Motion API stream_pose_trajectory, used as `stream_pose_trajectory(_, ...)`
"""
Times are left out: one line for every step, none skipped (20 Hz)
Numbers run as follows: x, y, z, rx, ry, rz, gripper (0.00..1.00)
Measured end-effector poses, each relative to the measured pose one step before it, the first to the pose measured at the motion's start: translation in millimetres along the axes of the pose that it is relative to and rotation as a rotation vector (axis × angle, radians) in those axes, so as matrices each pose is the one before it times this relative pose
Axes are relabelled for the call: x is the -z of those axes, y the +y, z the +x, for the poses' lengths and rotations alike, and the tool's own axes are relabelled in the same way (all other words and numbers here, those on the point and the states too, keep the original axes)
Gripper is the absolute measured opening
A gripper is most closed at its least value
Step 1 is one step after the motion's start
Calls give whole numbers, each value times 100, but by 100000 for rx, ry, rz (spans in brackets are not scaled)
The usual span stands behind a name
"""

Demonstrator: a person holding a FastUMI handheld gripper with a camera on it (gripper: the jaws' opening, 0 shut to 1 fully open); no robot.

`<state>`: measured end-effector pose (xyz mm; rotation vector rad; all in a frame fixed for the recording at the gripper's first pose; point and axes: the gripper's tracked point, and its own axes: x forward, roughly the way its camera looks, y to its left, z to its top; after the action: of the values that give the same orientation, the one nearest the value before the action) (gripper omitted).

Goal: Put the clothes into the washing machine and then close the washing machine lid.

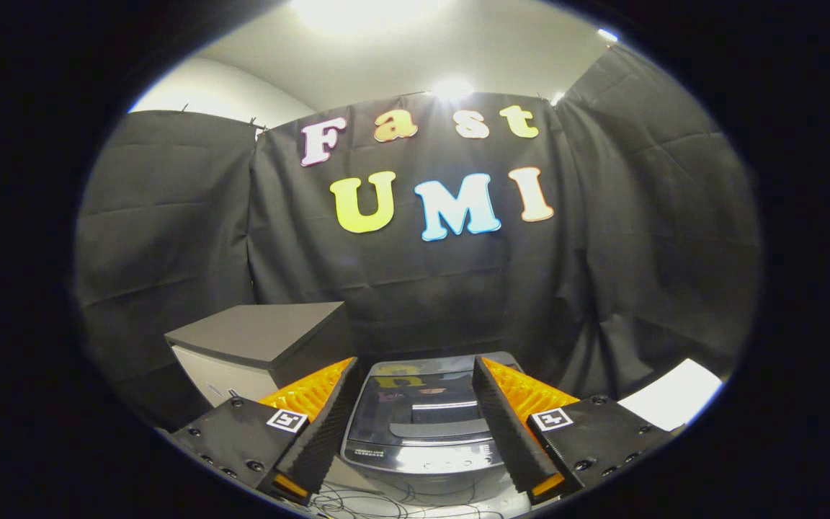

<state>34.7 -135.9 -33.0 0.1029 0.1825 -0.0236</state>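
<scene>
A small dark washing machine stands straight ahead, seen between my two fingers. Its glossy lid lies flat and shut, mirroring the booth behind it. A control strip runs along its near edge. My gripper is open, held above and in front of the machine, with nothing between the fingers. No clothes are visible here.
A grey box-like cabinet with a dark top stands to the left of the washing machine. A white flat surface lies to the right, past the right finger. Thin cables trail on the surface just below the machine's front.
</scene>
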Motion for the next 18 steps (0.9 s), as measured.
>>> stream_pose_trajectory(-231,-154,-930,-51,-60,-402,97)
stream_pose_trajectory(-344,-57,-1047,186,-436,136,97)
stream_pose_trajectory(-639,-315,-1047,469,-1216,259,97)
stream_pose_trajectory(-539,-24,-1028,513,-1448,-675,98)
stream_pose_trajectory(-513,-260,-929,1083,-1320,-2149,97)
stream_pose_trajectory(-234,-170,-852,758,-1286,-3123,97)
stream_pose_trajectory(-119,-63,-632,1027,-449,-2909,97)
stream_pose_trajectory(194,-254,-662,1744,-351,-1531,97)
stream_pose_trajectory(65,330,-508,-271,-269,823,97)
stream_pose_trajectory(179,251,-471,811,-119,1117,97)
stream_pose_trajectory(285,-95,-358,1687,150,843,97)
stream_pose_trajectory(-64,429,-251,-295,-684,562,97)
stream_pose_trajectory(255,163,-159,292,588,-932,98)
stream_pose_trajectory(321,-101,-138,-85,672,-1929,98)
stream_pose_trajectory(-30,24,-64,-262,234,-681,98)
stream_pose_trajectory(-274,-29,-28,-32,-380,939,98)
stream_pose_trajectory(-263,137,-89,-267,-627,1445,98)
stream_pose_trajectory(-194,125,-13,-21,-494,180,98)
